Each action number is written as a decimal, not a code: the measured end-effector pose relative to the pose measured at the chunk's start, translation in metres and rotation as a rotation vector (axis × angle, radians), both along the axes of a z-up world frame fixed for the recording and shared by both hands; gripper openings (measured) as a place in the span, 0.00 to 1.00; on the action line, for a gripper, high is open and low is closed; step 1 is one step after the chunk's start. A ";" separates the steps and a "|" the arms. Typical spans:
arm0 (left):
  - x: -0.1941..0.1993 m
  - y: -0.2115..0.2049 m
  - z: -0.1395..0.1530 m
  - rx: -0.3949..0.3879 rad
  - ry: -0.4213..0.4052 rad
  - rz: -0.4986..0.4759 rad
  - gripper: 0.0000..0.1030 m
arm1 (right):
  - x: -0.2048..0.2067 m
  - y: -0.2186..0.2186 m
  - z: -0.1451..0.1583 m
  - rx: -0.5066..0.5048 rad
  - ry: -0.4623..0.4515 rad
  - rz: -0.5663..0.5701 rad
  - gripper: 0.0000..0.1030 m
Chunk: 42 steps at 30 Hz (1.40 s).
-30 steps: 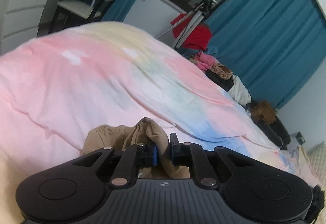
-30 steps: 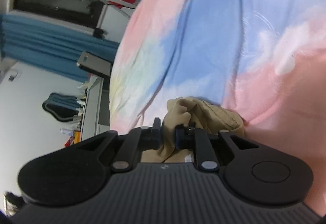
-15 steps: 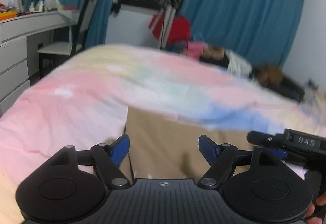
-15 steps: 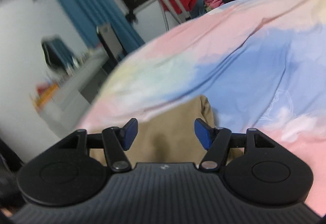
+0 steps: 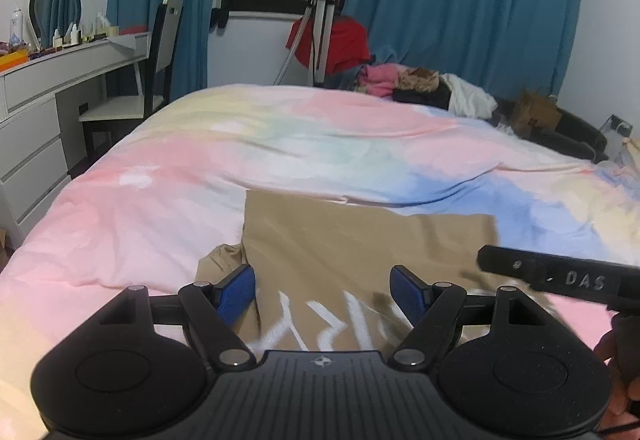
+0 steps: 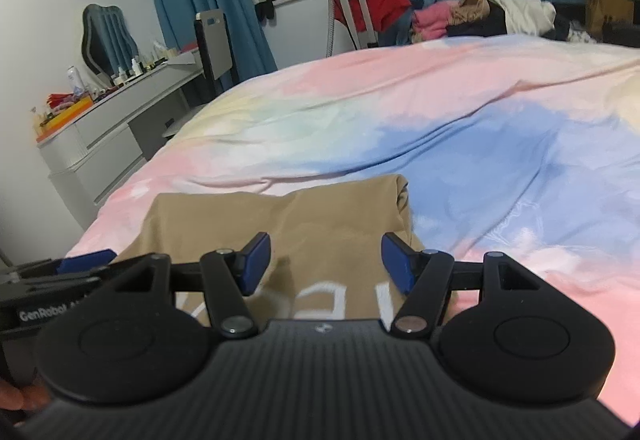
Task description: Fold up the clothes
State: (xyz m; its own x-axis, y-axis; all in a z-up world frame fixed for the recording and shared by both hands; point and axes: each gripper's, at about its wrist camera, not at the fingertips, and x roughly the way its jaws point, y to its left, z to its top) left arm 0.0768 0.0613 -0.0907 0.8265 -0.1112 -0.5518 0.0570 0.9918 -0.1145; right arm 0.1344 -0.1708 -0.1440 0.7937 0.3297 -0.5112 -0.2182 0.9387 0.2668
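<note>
A tan garment with white lettering point(image 5: 352, 240) lies folded flat on the pastel tie-dye bedspread point(image 5: 280, 143), also in the right wrist view point(image 6: 288, 224). My left gripper point(image 5: 324, 290) is open and empty, hovering over the garment's near left part. My right gripper point(image 6: 324, 260) is open and empty over its near right part. The right gripper's body point(image 5: 560, 274) shows at the right of the left wrist view. The left gripper point(image 6: 60, 272) shows at the left edge of the right wrist view.
A pile of clothes point(image 5: 424, 87) lies at the bed's far side. A tripod point(image 5: 320, 19) with a red garment stands beyond the bed. A white desk with drawers point(image 5: 44, 107) and a chair point(image 5: 156, 51) stand at the left. Blue curtains hang behind.
Both grippers were shut on bunched tan cloth a second ago. They have opened and let go, and the garment now lies flat. Both cameras have levelled and pulled back.
</note>
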 end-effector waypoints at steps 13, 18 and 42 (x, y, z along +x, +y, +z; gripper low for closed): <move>-0.033 -0.014 -0.012 0.048 0.071 0.020 0.75 | -0.032 0.009 -0.016 -0.039 0.052 -0.031 0.61; -0.042 -0.018 -0.005 0.058 0.087 0.060 0.75 | -0.033 0.009 -0.018 -0.035 0.056 -0.036 0.61; -0.051 0.075 -0.079 -1.003 0.324 0.304 0.71 | -0.030 0.009 -0.019 0.003 0.090 -0.067 0.62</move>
State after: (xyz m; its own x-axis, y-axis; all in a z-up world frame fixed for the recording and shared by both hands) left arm 0.0256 0.1365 -0.1698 0.7276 -0.4470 -0.5204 -0.3523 0.4075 -0.8425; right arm 0.1047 -0.1615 -0.1628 0.7651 0.2791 -0.5803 -0.1301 0.9496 0.2851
